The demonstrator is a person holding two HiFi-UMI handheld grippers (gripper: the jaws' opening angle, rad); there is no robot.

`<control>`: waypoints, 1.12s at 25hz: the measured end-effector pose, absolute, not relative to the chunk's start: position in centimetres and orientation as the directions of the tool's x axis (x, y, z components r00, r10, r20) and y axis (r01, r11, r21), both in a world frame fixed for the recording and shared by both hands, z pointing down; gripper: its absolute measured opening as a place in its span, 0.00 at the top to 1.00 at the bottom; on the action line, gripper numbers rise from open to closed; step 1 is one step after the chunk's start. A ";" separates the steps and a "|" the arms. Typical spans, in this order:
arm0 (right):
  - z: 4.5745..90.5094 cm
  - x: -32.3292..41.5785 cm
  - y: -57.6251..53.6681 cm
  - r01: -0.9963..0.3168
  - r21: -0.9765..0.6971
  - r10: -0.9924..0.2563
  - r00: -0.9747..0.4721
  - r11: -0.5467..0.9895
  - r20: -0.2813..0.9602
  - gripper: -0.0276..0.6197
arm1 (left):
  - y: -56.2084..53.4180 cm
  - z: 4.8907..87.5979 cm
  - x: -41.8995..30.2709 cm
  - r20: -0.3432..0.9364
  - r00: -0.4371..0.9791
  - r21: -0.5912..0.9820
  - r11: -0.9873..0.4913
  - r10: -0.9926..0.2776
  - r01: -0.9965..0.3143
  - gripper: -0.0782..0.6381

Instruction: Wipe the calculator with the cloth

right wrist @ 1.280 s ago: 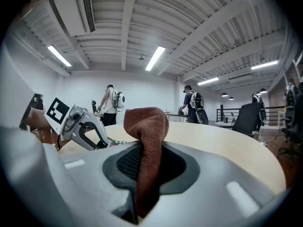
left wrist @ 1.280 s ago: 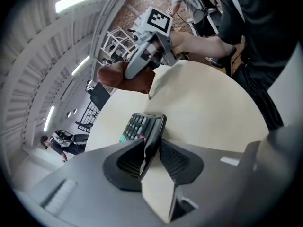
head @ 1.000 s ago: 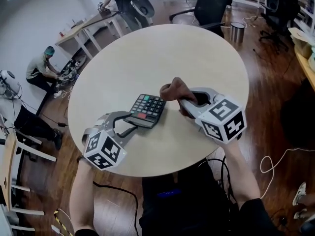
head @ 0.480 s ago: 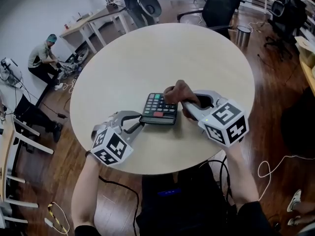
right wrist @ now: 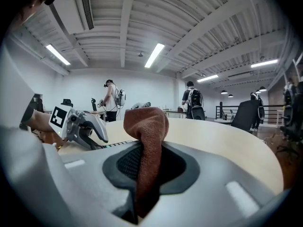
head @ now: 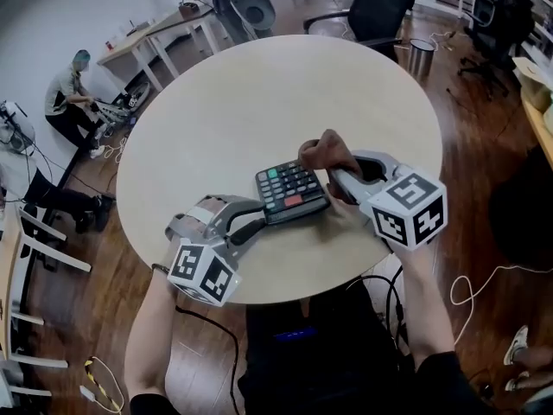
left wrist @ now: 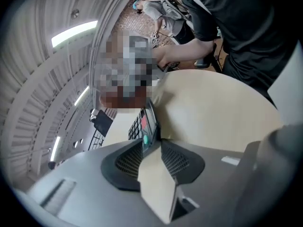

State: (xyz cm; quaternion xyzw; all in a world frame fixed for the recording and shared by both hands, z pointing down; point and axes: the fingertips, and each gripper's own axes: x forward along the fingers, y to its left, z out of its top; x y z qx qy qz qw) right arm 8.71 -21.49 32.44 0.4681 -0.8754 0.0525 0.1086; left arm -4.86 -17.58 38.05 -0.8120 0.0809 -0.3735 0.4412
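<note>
The left tool sits nearest, at the bench's near edge. Its own view shows its jaws partly apart; they have just been opening. The near corner of the calculator stands between the pad tips, and both pads appear to touch it, so the tool has the corner pinched. Seen from there, the calculator is edge-on, with a green key and a red key showing and bare bench visible through the gap below the pads.

The right tool is just beyond, on the calculator's right. Its jaws are clamped on a brown cloth, which stands up from between the pads as a folded bunch. From the head view that bunch rests against the calculator's far right corner.

The calculator lies on the round pale bench, turned at an angle and near the edge closest to the person.

Only the head view gives this layout from above. It also shows a black office chair and a metal bin beyond the bench, and a person crouched on the floor at the left. Only the right gripper view shows the left tool side on, two standing people wearing backpacks by the far wall, and ceiling strip lights.
</note>
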 end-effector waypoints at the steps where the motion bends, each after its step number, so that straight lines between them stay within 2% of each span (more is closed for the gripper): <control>1: 32.4 8.7 -21.5 -0.831 0.001 -0.808 -0.541 0.557 0.234 0.86 | -17.2 38.1 -4.5 0.526 0.716 -0.788 -0.581 -0.460 0.205 0.73; 10: 33.2 7.1 -21.8 -0.782 -0.249 -0.777 -0.613 0.571 0.144 0.86 | -17.1 38.7 -2.9 0.462 0.718 -0.850 -0.490 -0.520 0.192 0.72; 12: 33.0 6.8 -21.9 -0.783 -0.268 -0.784 -0.607 0.561 0.130 0.86 | -17.3 38.8 -3.0 0.461 0.704 -0.860 -0.468 -0.540 0.205 0.76; 15: 32.7 6.6 -22.0 -0.780 -0.294 -0.790 -0.603 0.552 0.116 0.86 | -17.5 38.5 -3.2 0.455 0.698 -0.866 -0.457 -0.553 0.202 0.76; 18: 32.7 8.5 -22.1 -0.776 -0.303 -0.788 -0.606 0.554 0.110 0.86 | -17.7 38.3 -1.4 0.440 0.697 -0.869 -0.463 -0.566 0.173 0.70; 24: 32.8 10.1 -22.1 -0.768 -0.306 -0.781 -0.615 0.563 0.107 0.86 | -17.4 38.4 0.7 0.448 0.692 -0.871 -0.452 -0.566 0.194 0.68; 28: 32.7 9.9 -22.0 -0.767 -0.306 -0.780 -0.616 0.564 0.108 0.86 | -17.6 38.7 0.7 0.461 0.671 -0.872 -0.438 -0.581 0.219 0.74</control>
